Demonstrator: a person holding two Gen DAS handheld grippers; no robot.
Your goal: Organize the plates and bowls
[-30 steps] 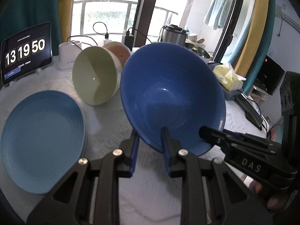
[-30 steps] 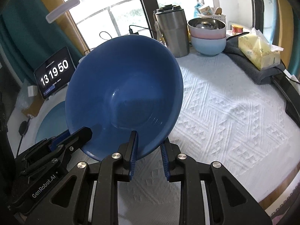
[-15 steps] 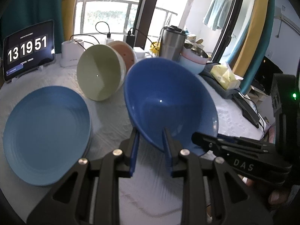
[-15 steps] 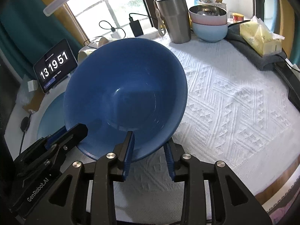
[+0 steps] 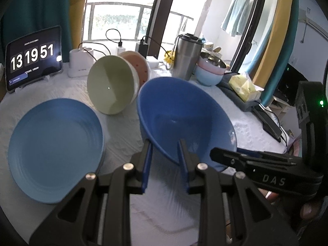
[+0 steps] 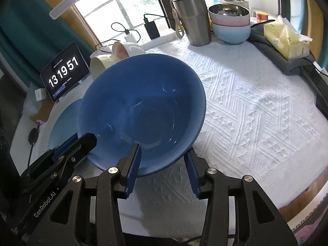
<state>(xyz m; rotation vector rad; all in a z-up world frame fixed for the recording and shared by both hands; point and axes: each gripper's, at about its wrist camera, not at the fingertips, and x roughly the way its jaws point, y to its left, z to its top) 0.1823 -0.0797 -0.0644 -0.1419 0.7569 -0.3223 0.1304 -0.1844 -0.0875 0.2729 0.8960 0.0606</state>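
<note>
A dark blue bowl [image 5: 184, 121] sits low over the white tablecloth, tilted. My left gripper [image 5: 165, 149] straddles its near rim with one finger inside and one outside, a gap showing. My right gripper [image 6: 164, 153] straddles the rim of the bowl [image 6: 141, 110] the same way, its jaws spread wider than before. A light blue plate [image 5: 55, 149] lies flat at the left. A pale green bowl [image 5: 109, 86] lies on its side behind, with a pink bowl [image 5: 136, 65] nested behind it.
A clock tablet [image 5: 32, 59] stands at the back left. A steel tumbler [image 5: 186, 55] and stacked pink and blue bowls [image 5: 209, 71] stand at the back. A tissue pack [image 5: 244, 86] on grey cloth lies right. Chargers and cables run along the windowsill.
The blue bowl has come down from a steep tilt toward the table. Both grippers' jaws have widened on its rim, the right more clearly.
</note>
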